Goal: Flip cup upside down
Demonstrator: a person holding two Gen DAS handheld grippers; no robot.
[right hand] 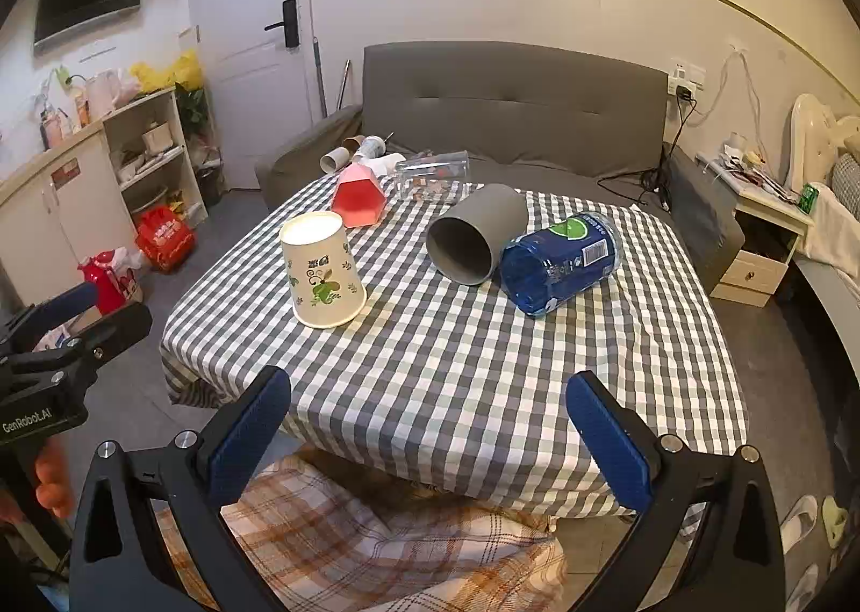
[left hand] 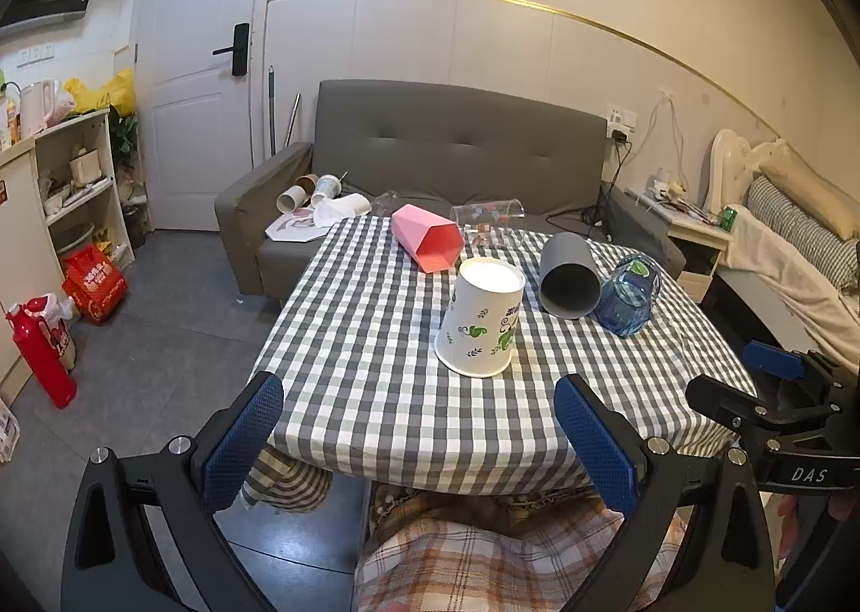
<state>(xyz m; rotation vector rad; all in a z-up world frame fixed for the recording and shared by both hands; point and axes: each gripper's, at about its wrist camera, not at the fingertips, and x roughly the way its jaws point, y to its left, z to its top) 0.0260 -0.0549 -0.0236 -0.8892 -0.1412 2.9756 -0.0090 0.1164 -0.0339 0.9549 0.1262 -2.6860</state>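
Observation:
A white paper cup with green print [left hand: 482, 324] [right hand: 322, 276] stands upside down on the checked tablecloth [left hand: 376, 354] [right hand: 484, 343], rim on the cloth. A pink cup [left hand: 427, 237] [right hand: 358, 195], a grey cup [left hand: 568, 274] [right hand: 475, 241], a blue cup [left hand: 629, 296] [right hand: 559, 263] and a clear cup [left hand: 486, 217] [right hand: 432, 171] lie on their sides behind it. My left gripper [left hand: 419, 440] is open and empty, off the table's near edge. My right gripper [right hand: 430, 440] is open and empty at the near edge. Each shows at the edge of the other's view.
A grey sofa [left hand: 457, 144] with loose cups stands behind the table. A shelf unit [left hand: 80, 182], red bags and a red flask [left hand: 40, 348] are on the floor at left. A nightstand [right hand: 763, 236] and bed are at right.

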